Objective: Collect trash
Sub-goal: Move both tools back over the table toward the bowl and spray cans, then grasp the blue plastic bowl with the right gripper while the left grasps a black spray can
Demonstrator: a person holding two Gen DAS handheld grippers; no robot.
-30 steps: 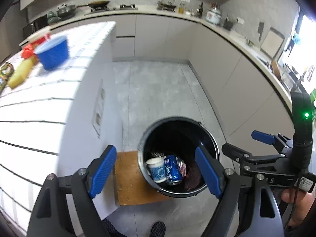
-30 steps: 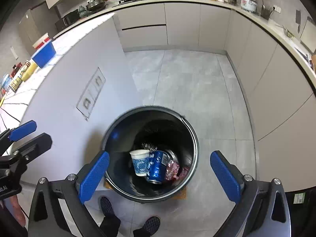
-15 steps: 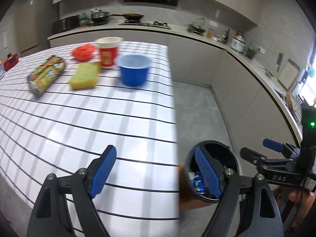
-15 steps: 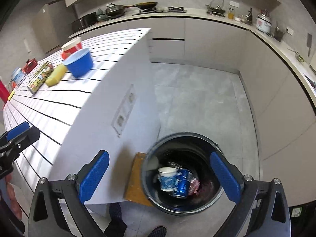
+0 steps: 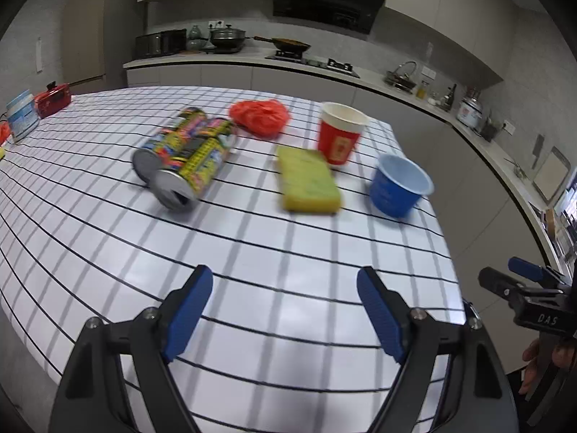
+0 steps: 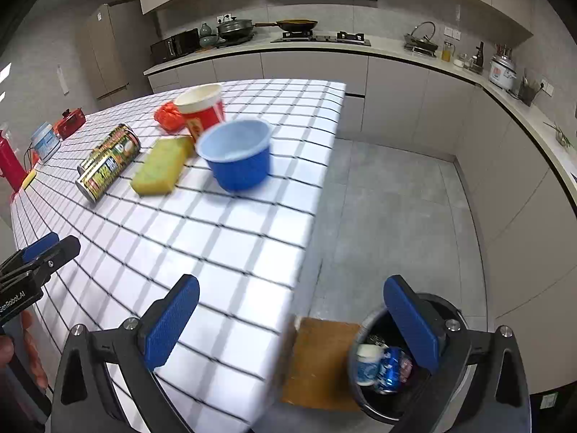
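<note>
On the checked tabletop (image 5: 252, 252) lie two printed cans (image 5: 187, 158), a red crumpled bag (image 5: 259, 117), a red paper cup (image 5: 340, 133), a yellow-green sponge (image 5: 308, 184) and a blue cup (image 5: 398, 189). My left gripper (image 5: 285, 310) is open and empty above the table's near part. My right gripper (image 6: 292, 321) is open and empty over the table's right edge. The dark trash bin (image 6: 389, 364) stands on the floor below it, holding a white cup and a blue can. The cans (image 6: 108, 160), sponge (image 6: 160, 169), blue cup (image 6: 236, 158) and red cup (image 6: 202, 110) also show in the right wrist view.
A brown board (image 6: 321, 361) lies on the floor beside the bin. A white tub (image 5: 21, 115) and a red box (image 5: 52, 99) sit at the table's far left. Kitchen counters (image 6: 396, 50) with a stove and pots run along the back and right walls.
Both grippers have swung up and left from over the trash bin to the tabletop. Both stay open and empty.
</note>
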